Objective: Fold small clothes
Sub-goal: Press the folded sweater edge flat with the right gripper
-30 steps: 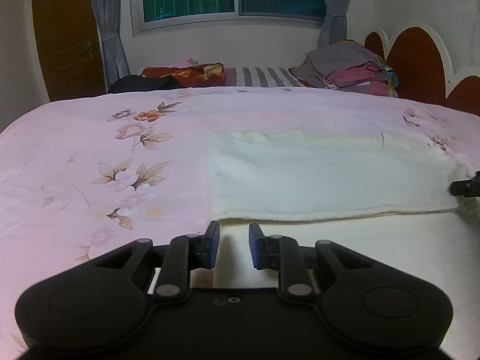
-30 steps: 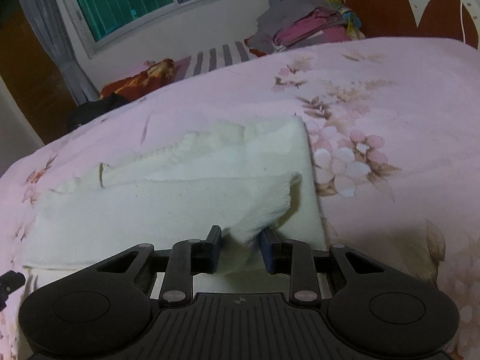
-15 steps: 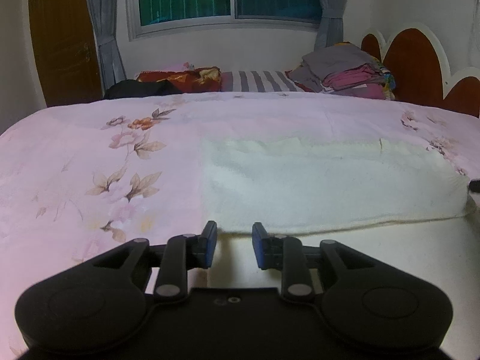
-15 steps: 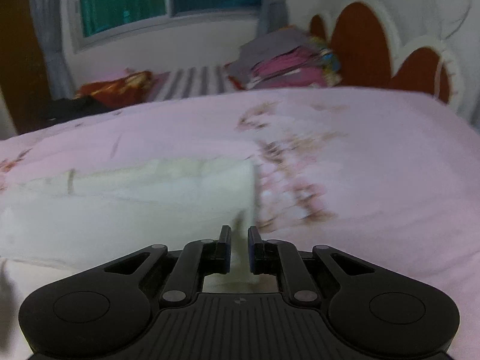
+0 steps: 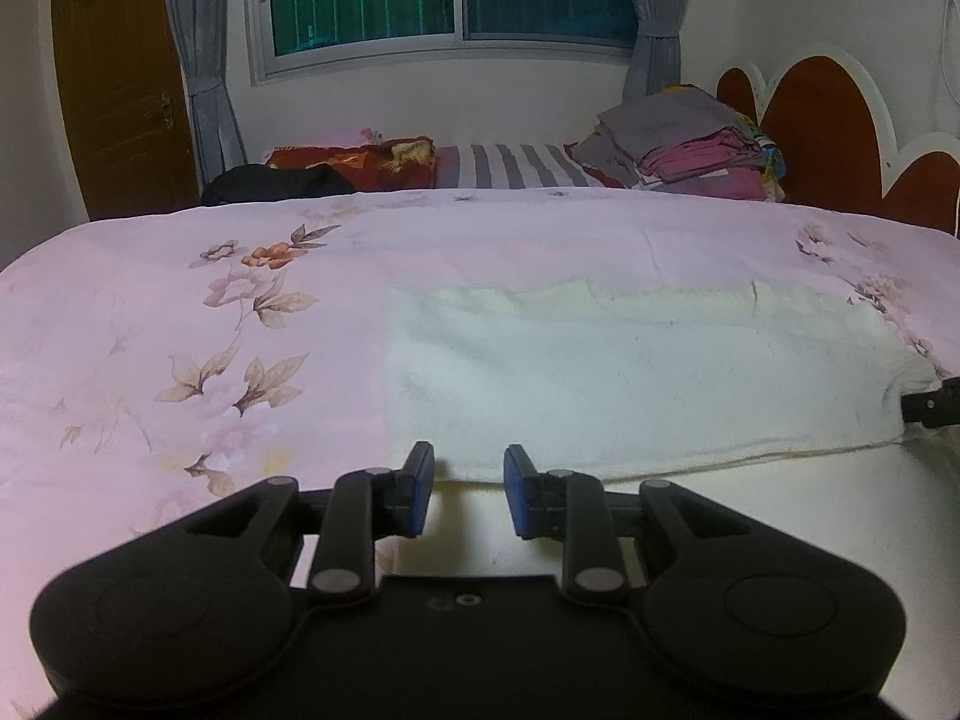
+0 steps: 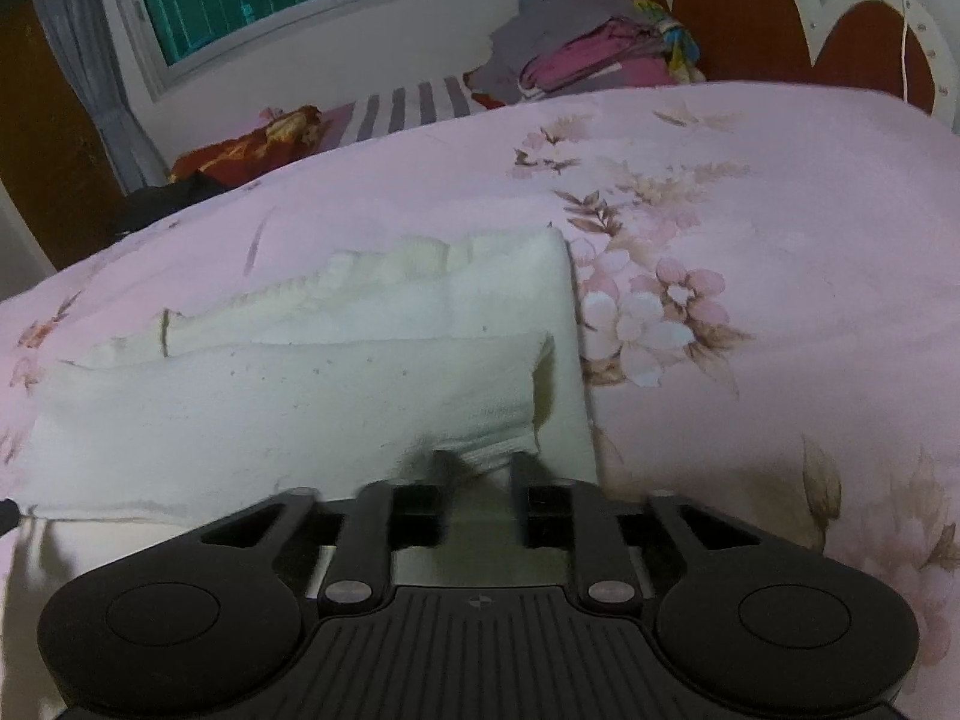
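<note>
The left gripper (image 5: 462, 495) tilts downward with its jaws parted and nothing between them, while the right gripper (image 6: 482, 480), tilted downward too, is opening its blurred jaws.

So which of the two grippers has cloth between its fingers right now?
The right gripper: a corner of the cream garment sits between its jaws as they open. The left gripper stands apart with only a bare gap, just short of the fold's near edge.

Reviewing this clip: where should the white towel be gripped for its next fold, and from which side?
Probably the white towel at its right-hand end, where the folded layer's corner lifts off the layer beneath. Come from the near side, low; the right gripper, jaws opening around towel cloth, is already there.
</note>
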Demonstrator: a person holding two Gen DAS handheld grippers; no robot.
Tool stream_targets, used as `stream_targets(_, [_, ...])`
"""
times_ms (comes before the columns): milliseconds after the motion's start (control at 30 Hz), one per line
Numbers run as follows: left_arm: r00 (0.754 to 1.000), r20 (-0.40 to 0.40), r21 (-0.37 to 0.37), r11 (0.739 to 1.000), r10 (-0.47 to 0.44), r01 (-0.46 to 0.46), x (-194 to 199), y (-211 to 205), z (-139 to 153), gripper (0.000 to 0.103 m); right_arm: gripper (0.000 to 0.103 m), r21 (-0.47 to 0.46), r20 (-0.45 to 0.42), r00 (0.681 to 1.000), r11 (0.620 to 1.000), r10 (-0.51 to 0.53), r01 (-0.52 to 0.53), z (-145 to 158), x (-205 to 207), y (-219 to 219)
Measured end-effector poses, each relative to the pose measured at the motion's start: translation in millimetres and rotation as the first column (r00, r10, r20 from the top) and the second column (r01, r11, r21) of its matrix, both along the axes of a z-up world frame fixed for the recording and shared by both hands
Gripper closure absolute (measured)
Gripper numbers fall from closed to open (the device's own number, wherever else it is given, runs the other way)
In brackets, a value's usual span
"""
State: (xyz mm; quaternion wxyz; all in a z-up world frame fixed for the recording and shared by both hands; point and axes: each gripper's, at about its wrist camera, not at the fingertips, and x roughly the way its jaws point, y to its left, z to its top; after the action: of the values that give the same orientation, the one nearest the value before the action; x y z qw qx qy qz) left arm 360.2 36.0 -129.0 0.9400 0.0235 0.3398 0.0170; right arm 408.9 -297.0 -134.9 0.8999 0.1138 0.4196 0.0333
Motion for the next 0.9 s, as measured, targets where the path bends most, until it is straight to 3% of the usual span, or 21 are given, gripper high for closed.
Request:
stream_targets(67, [1.000, 0.000, -0.001, 1.000, 0.000, 0.000, 2.1, 0.1, 0.7, 0.078, 0.065, -0.025, 0.004, 1.000, 1.000, 0.008, -0.008, -2.1, 4.2, 4.4])
stream_targets(200, [1.000, 0.007, -0.002, 1.000, 0.002, -0.002, 7.8, 0.5, 3.7, 0.078, 0.065, -0.071, 0.020, 1.000, 0.997, 0.022, -0.021, -4.7, 7.7, 9.6])
stream_targets(400, [1.000, 0.007, -0.006, 1.000, -0.002, 0.002, 19.1, -2.2, 4.6, 0.077, 0.066, -0.018, 0.014, 0.999, 0.999, 0.032, -0.032, -7.6, 16.4, 4.3])
stream_targets(433, [1.000, 0.008, -0.004, 1.000, -0.005, 0.005, 20.4, -3.2, 4.8, 0.077, 0.075, 0.002, 0.013, 1.000, 1.000, 0.027, -0.027, -7.1, 16.8, 2.3])
stream_targets(467, [1.000, 0.008, -0.003, 1.000, -0.007, 0.007, 22.2, -3.9, 4.9, 0.077, 0.099, 0.027, 0.013, 1.000, 0.999, 0.025, -0.026, -6.3, 16.9, -0.5])
stream_targets(500, [1.000, 0.007, -0.002, 1.000, -0.011, 0.011, 23.8, -4.4, 5.0, 0.077, 0.102, 0.044, 0.008, 1.000, 0.999, 0.020, -0.021, -5.1, 16.4, -3.1])
stream_targets(700, [1.000, -0.006, 0.006, 1.000, -0.018, 0.018, 37.2, -2.3, 1.0, 0.076, 0.102, -0.014, 0.019, 1.000, 1.000, 0.014, -0.013, 10.3, -4.4, -14.6])
stream_targets(833, [0.999, -0.024, 0.011, 1.000, -0.029, 0.029, 45.7, -2.3, -2.6, 0.076, 0.102, -0.081, -0.022, 1.000, 0.997, -0.012, 0.010, 9.8, -14.4, -25.0])
stream_targets(900, [0.999, -0.024, 0.019, 0.999, -0.039, 0.040, 51.2, -4.8, -1.9, 0.076, 0.102, -0.066, 0.070, 0.997, 0.997, -0.033, 0.038, 22.2, -20.1, -29.1])
